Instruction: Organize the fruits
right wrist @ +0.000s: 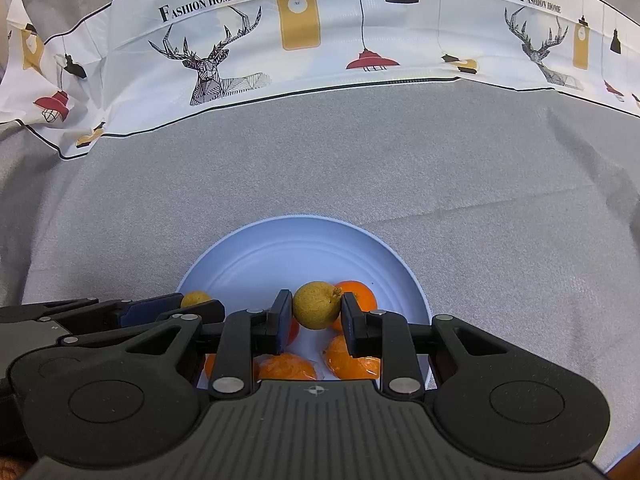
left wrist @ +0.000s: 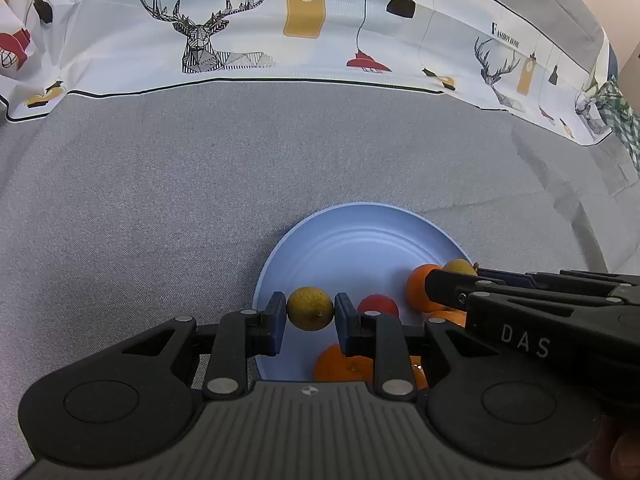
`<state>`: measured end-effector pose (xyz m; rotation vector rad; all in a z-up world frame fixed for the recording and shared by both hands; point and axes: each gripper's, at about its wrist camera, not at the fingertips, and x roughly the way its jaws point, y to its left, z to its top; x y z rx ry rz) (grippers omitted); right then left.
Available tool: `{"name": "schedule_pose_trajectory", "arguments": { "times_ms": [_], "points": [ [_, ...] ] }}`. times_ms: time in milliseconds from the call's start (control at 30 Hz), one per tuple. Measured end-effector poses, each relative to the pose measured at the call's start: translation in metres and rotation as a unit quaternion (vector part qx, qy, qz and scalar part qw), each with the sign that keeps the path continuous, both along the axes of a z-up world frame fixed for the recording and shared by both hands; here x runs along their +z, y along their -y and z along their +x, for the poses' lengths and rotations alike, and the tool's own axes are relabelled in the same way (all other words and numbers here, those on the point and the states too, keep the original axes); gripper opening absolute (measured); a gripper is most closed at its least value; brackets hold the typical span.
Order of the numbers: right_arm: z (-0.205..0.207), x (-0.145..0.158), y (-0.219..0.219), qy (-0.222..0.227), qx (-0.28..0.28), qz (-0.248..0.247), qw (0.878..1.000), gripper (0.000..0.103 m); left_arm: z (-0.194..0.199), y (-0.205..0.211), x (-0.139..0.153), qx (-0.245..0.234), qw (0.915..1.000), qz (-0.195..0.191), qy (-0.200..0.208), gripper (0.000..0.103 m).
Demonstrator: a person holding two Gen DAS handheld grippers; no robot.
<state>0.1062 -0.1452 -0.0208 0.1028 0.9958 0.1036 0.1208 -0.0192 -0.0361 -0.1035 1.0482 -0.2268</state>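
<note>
A light blue plate [left wrist: 320, 218] [right wrist: 300, 222] lies on grey cloth and holds several oranges [left wrist: 418, 292] [right wrist: 358, 292] and a red fruit [left wrist: 378, 305]. Over the plate's left side, my left gripper [left wrist: 310, 314] is shut on a small yellow-green fruit [left wrist: 310, 308], with both blue pads pressing on it. In the right wrist view that gripper [right wrist: 196, 304] comes in from the left with its fruit [right wrist: 195, 298] half hidden. My right gripper [right wrist: 316, 312] is shut on a yellow-brown fruit [right wrist: 316, 305] above the oranges. In the left wrist view it [left wrist: 460, 277] enters from the right, its fruit [left wrist: 460, 267] peeking out.
A grey cloth [left wrist: 160, 200] covers the surface all around the plate. A white cloth printed with deer and lamps [left wrist: 208, 40] [right wrist: 224, 60] runs along the back. A green checked cloth [left wrist: 618, 112] lies at the far right. A person's fingers [left wrist: 624, 454] show at the lower right corner.
</note>
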Motion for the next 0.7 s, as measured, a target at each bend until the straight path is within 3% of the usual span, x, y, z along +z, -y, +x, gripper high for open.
{"name": "schedule_pose_trajectory", "arguments": {
  "times_ms": [67, 133, 233, 300, 500, 567, 700],
  "points": [
    [-0.001, 0.001, 0.001, 0.001, -0.003, -0.002, 1.0, 0.037, -0.001, -0.001, 0.001, 0.003, 1.0, 0.004, 0.004, 0.03],
    [-0.002, 0.004, 0.005, 0.009, -0.012, -0.006, 1.0, 0.057, -0.002, -0.005, 0.003, 0.009, 0.9999, 0.003, 0.009, 0.032],
    [-0.007, 0.013, 0.015, 0.029, -0.022, -0.001, 0.999, 0.069, -0.007, -0.011, 0.008, 0.014, 0.9997, -0.006, 0.017, 0.039],
    [-0.01, 0.02, 0.022, 0.044, -0.026, 0.003, 0.999, 0.075, -0.014, -0.016, 0.016, 0.016, 0.9994, -0.009, 0.029, 0.052],
    [-0.04, 0.051, 0.042, 0.13, -0.013, 0.002, 0.991, 0.1, -0.049, -0.027, 0.047, 0.016, 0.9961, -0.011, 0.086, 0.075],
    [-0.052, 0.062, 0.05, 0.161, -0.016, -0.003, 0.987, 0.102, -0.065, -0.027, 0.057, 0.014, 0.9935, 0.006, 0.112, 0.081],
    [-0.075, 0.076, 0.064, 0.161, -0.044, -0.005, 0.986, 0.102, -0.099, -0.03, 0.071, 0.024, 0.9903, 0.023, 0.135, 0.085]
  ]
}}
